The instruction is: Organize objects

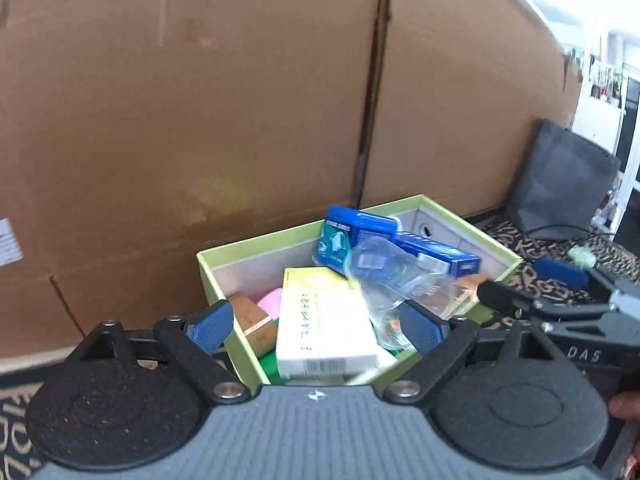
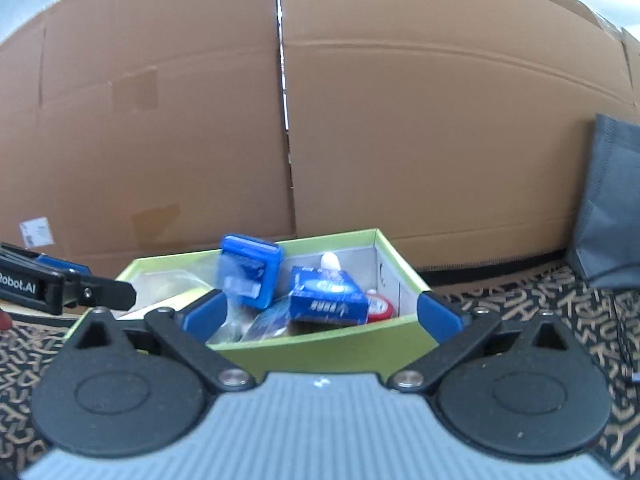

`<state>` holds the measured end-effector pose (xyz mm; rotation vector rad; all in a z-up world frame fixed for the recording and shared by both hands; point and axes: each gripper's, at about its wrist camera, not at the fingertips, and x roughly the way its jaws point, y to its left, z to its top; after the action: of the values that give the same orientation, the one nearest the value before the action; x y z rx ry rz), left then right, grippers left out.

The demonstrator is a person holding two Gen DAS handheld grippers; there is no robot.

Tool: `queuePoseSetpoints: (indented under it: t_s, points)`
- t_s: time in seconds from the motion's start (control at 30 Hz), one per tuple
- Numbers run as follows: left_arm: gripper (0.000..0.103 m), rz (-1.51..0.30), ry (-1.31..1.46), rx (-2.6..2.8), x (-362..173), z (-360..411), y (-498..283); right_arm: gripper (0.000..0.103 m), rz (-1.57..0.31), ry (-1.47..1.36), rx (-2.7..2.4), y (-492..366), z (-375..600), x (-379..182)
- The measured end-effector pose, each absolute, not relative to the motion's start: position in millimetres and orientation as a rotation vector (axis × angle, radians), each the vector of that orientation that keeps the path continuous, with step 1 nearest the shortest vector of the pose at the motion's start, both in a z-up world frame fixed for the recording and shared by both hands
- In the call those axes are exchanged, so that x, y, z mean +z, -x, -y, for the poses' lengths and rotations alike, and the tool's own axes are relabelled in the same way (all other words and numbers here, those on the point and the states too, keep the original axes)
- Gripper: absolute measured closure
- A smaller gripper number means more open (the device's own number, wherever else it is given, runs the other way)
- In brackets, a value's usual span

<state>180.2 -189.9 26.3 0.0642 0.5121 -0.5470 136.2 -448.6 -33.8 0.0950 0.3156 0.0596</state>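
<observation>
**Green box full of small packs, both tongs spread above it**

The green cardboard box (image 1: 208, 276) is open on top, with a pale grey inside, and it stands on a dark carpet with a tan pattern (image 2: 520, 304), close to a big brown cardboard wall (image 1: 200, 100). Its near wall is hidden by the tool body in both views. Inside, the things lie in a heap and partly cover each other: a white and yellow carton (image 1: 320, 320) lies flat, a blue plastic case (image 2: 250, 276) leans tilted and is blurred, a blue carton (image 2: 328, 300) lies beside it, and a crumpled clear wrap (image 1: 384, 280) is hard to read. A pink round thing (image 1: 270, 302) and a brown block (image 1: 250, 320) show only in part.

The left tongs (image 1: 316, 326) are spread wide over the near edge of the box, and nothing is between the blue ribbed pads (image 1: 210, 326). The right tongs (image 2: 320, 314) are also spread wide, one finger on each side of the box's front part, gripping nothing.
</observation>
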Motion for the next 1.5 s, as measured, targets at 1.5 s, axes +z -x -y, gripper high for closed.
queuePoseSetpoints:
  t_s: [1.5]
  points:
    - [0.004,-0.656,-0.063,-0.339,-13,189,-37,0.0,-0.484,-0.004,-0.007,13,423,-31]
